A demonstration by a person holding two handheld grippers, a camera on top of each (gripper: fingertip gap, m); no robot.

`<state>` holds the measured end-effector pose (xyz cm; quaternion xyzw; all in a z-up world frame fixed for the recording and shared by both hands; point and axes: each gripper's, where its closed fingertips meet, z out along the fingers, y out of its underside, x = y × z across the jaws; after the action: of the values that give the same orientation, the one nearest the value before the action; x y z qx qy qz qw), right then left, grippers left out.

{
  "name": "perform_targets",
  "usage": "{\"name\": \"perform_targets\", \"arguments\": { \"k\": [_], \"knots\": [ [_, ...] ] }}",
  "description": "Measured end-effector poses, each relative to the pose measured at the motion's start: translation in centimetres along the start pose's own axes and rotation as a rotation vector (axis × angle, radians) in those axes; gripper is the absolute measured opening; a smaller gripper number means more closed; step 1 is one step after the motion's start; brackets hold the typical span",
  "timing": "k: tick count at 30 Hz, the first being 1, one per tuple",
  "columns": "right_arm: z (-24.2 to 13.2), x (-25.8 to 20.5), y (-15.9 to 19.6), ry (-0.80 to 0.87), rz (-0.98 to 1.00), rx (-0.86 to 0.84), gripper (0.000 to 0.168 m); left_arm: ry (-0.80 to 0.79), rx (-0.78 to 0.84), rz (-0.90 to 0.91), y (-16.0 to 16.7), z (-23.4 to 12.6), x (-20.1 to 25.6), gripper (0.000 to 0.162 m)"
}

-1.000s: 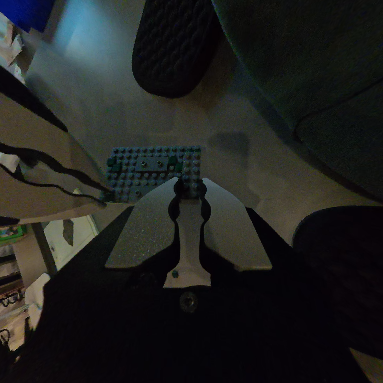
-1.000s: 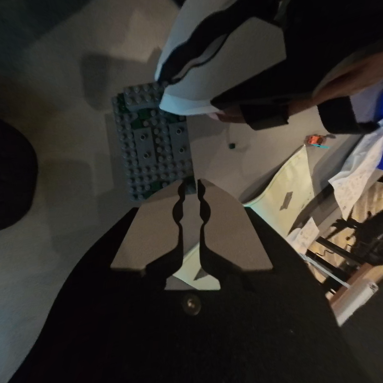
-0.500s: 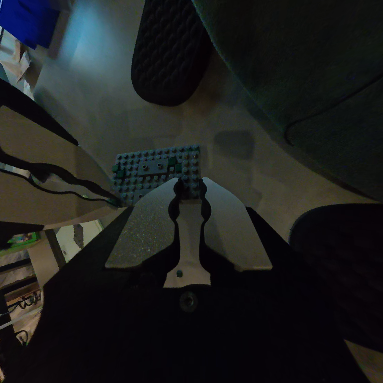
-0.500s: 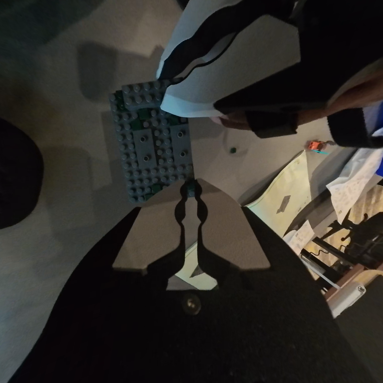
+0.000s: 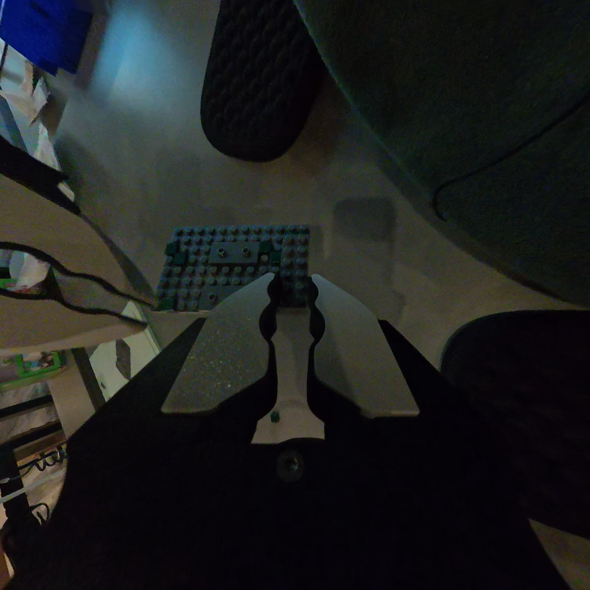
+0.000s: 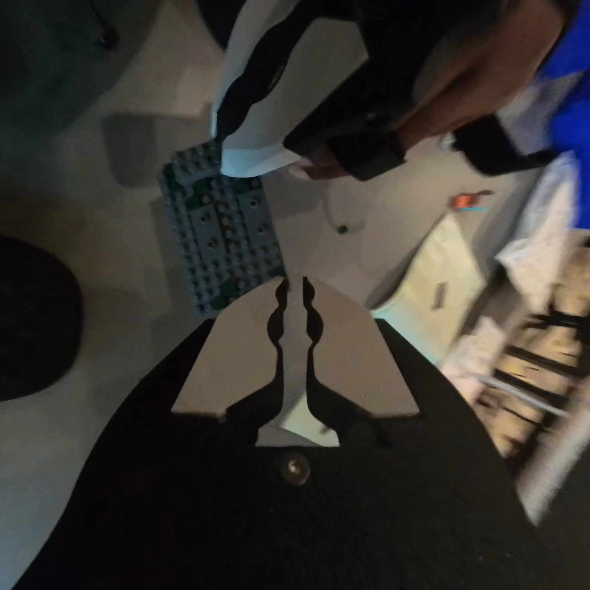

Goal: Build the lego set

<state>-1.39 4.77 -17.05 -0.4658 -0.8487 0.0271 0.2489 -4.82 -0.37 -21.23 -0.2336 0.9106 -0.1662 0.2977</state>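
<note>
Dim light, right wrist view is motion-blurred.

Left gripper (image 5: 293, 279): fingers are held a stud-strip's width apart over the near right corner of the grey lego plate (image 5: 230, 265). The raised grey strip (image 5: 295, 258) along that right end is seen in the gap between the tips. Whether it is actually clamped cannot be told; the contact is hidden in shadow. The gripper is pointed steeply down at the pale floor (image 5: 159, 178). In the right wrist view its pale fingers (image 6: 255, 105) are seen coming in from the far side onto the far end of the plate (image 6: 220, 242), with a person's hand (image 6: 322, 159) in a black strap behind them.

Right gripper (image 6: 293, 281): fingers are parted by a narrow gap, nothing is seen between them. Tips are hung just off the near right corner of the plate, apart from it. In the left wrist view its fingers (image 5: 64, 277) are seen at the left, tips by the plate's near left corner.

The plate is laid flat on the floor, mostly grey studs with a few dark green bricks (image 5: 174, 252) and flat grey tiles (image 5: 234, 252).

A small dark green piece (image 6: 342, 228) is left loose on the floor right of the plate. Further right, a pale paper sheet (image 6: 440, 271) and a small orange piece (image 6: 464, 201) are seen.

Beyond the plate: a dark slipper sole (image 5: 258, 79).
</note>
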Motion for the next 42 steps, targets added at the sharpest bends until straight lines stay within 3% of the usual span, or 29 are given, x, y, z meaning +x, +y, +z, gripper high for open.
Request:
{"name": "perform_targets", "arguments": {
  "k": [8,42],
  "knots": [
    [0.1,-1.3,-0.9,-0.122,0.164,0.188,0.011,-0.008,0.040,0.006,-0.7,-0.4,0.0,0.016],
    [0.4,-1.6,-1.2,0.074,0.276,0.181,0.000,-0.022,0.057,0.008,-1.1,1.4,-0.5,0.016]
  ]
}}
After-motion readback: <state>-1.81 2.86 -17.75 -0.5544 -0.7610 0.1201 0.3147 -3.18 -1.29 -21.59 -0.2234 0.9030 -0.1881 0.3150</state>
